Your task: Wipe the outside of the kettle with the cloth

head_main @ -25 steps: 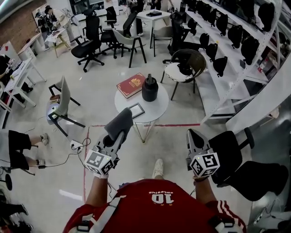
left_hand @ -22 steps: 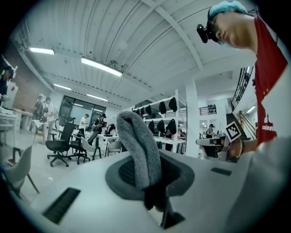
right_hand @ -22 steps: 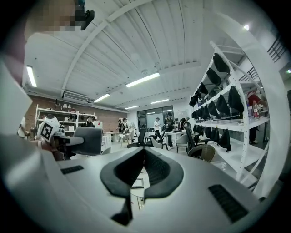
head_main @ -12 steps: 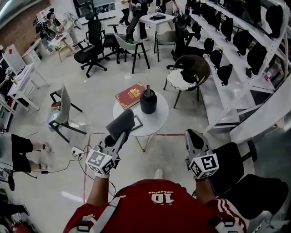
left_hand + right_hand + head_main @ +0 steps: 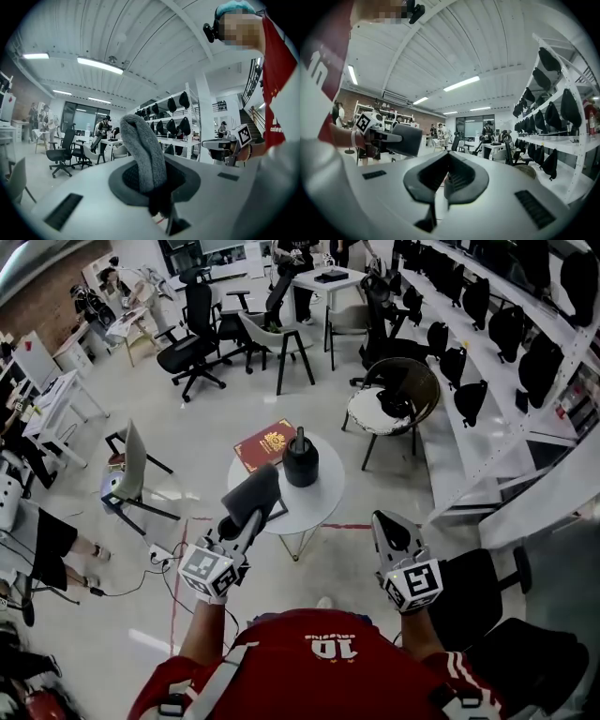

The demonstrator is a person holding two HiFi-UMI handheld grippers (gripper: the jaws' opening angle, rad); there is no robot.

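Kettle (image 5: 300, 459): black, sitting upright on the round white table (image 5: 321, 499), just above the middle of the head view. Nothing is touching it. A red book (image 5: 263, 443) is lying on the same tabletop just beside it, toward the upper left, and a dark-framed flat panel (image 5: 279, 508) is showing at the table's near edge.

Cloth (image 5: 249, 495): grey, thick, rolled into a stubby wad. It is overlapping the table's lower-left edge in the head view and is not meeting the kettle. In the left gripper view the cloth (image 5: 142, 149) is rising straight up out of the jaws.

Left gripper (image 5: 238, 519): lower left of the head view. Its jaws are pinching the cloth's lower end and the rest is standing free above them.

Right gripper (image 5: 391, 529): lower right of the head view, over bare floor beside the table and well apart from the kettle. In its own view the right gripper (image 5: 448, 161) is showing its jaws brought together at the tips with nothing between them.

Surroundings: a red line (image 5: 361, 526) is running across the floor under the table. A round wicker chair (image 5: 392, 395) is standing to the upper right, a grey chair (image 5: 131, 463) at left, and black office chairs (image 5: 192, 334) along the top. White shelving (image 5: 487, 329) carrying black items is filling the right edge. The person's red shirt (image 5: 323, 662) is filling the bottom of the frame.
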